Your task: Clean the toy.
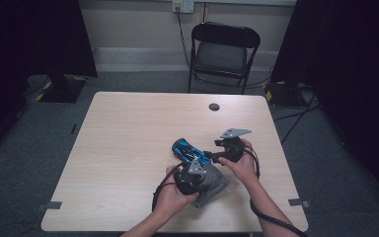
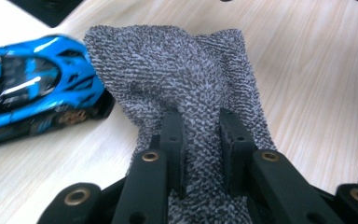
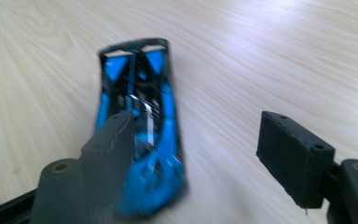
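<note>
Looking at where this stands, the left gripper (image 2: 200, 140) is clamped tight on a grey cloth (image 2: 186, 79), low in the middle of the high view, and the blue toy car (image 1: 187, 150) sits on the table (image 1: 128, 128) just up and left of it, touching the cloth's edge. The right gripper (image 3: 205, 144) has its jaws wide with nothing in them, hanging over the car. My guess is the car wipe is either barely started or paused; can't tell how much got cleaned. No readable brand or writing anywhere on the car.
</note>
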Demonstrator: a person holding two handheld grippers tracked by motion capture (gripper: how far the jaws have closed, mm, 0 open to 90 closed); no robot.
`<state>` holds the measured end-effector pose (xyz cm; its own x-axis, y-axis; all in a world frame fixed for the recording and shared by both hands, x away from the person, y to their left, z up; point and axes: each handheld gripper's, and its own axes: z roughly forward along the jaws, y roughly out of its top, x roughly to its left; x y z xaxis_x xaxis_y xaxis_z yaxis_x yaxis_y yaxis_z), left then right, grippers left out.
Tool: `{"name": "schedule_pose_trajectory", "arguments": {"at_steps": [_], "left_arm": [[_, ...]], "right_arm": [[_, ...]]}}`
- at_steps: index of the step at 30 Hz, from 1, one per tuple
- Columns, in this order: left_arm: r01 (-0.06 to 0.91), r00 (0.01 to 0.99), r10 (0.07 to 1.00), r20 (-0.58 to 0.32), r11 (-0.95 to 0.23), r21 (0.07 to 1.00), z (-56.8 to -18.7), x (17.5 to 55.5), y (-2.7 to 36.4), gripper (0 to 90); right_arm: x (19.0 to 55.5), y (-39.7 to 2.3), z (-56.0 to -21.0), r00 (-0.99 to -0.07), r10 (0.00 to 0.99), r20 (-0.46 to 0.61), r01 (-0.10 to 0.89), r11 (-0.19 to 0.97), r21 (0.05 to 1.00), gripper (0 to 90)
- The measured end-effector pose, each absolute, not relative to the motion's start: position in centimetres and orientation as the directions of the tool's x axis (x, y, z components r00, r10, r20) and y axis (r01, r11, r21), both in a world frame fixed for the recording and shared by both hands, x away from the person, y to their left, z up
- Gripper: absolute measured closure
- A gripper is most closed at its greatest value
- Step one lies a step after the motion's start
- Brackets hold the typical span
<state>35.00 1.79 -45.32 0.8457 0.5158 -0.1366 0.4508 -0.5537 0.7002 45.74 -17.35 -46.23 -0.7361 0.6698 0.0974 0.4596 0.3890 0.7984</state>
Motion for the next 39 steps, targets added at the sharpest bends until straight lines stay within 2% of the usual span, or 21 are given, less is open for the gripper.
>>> {"name": "schedule_pose_trajectory", "arguments": {"at_steps": [15,21,25,28,32,36,39], "left_arm": [[0.434,0.858,0.5,-0.121,-0.577,0.692,-46.0,37.4,-5.1,74.2],[0.45,0.848,0.515,-0.126,-0.575,0.683,-46.3,38.5,-6.6,73.3],[0.46,0.841,0.525,-0.13,-0.567,0.684,-46.8,39.1,-6.7,69.4],[0.429,0.852,0.51,-0.114,-0.557,0.711,-47.1,39.3,-6.3,56.4],[0.393,0.87,0.484,-0.097,-0.561,0.728,-46.3,39.1,-4.9,45.9],[0.393,0.869,0.486,-0.097,-0.557,0.731,-45.6,39.2,-2.8,44.3],[0.412,0.861,0.496,-0.111,-0.552,0.725,-45.6,39.3,-1.6,47.5]], "right_arm": [[43.9,-25.4,-46.4,-0.65,0.753,0.101,0.507,0.331,0.796,27.4],[42.9,-27.6,-46.9,-0.63,0.769,0.107,0.519,0.315,0.794,27.7],[42.3,-28.1,-47.2,-0.633,0.767,0.104,0.516,0.318,0.796,28.0],[41.8,-28.1,-47.2,-0.638,0.764,0.094,0.512,0.33,0.793,28.0],[41.0,-28.1,-47.5,-0.64,0.764,0.084,0.514,0.344,0.786,28.3],[40.1,-28.1,-47.9,-0.637,0.766,0.086,0.52,0.344,0.782,28.5],[39.3,-28.2,-48.2,-0.634,0.769,0.085,0.524,0.346,0.779,28.7]]}}
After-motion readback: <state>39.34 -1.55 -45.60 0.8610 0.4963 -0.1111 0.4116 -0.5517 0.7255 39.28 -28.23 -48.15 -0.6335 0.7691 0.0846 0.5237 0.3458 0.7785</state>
